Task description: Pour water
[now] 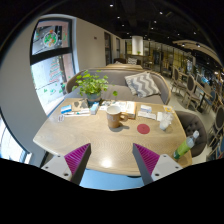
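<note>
My gripper [111,160] hangs above the near edge of a pale wooden table [95,135], its two fingers with magenta pads [77,157] spread wide and nothing between them. Well beyond the fingers, near the table's middle, stands a white mug [113,114] next to a brown object. A red coaster [143,128] lies to the right of it. Further right stands a white cup or jug [164,120]. A bottle with a green part [182,152] stands at the table's right edge.
A potted green plant [92,88] stands at the table's far side, with a blue book or box [73,110] to its left. Behind it are a grey sofa with a patterned cushion [142,83] and a window [50,60] at the left. Chairs stand at the far right.
</note>
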Demonstrator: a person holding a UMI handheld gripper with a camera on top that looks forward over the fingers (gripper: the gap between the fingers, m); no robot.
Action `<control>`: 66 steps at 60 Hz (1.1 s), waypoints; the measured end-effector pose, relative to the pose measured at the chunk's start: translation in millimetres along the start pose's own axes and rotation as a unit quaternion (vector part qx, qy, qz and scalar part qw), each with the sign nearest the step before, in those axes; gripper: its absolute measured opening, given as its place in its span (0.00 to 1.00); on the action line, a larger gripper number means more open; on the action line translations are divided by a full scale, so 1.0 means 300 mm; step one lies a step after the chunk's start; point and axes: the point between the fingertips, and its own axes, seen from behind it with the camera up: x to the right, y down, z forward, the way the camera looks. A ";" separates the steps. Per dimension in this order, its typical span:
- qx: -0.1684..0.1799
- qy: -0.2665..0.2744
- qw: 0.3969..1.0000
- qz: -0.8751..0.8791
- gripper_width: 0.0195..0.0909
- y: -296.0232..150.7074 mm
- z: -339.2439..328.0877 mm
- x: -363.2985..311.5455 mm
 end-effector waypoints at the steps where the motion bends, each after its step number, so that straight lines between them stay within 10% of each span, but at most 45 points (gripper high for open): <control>1: 0.000 0.000 1.000 0.000 0.93 0.008 0.000 0.030; 30: -0.021 0.065 0.997 0.041 0.91 0.422 0.006 0.961; 52: 0.044 0.064 0.996 0.038 0.91 0.354 0.275 1.268; 66: 0.064 0.053 0.996 0.036 0.49 0.315 0.418 1.273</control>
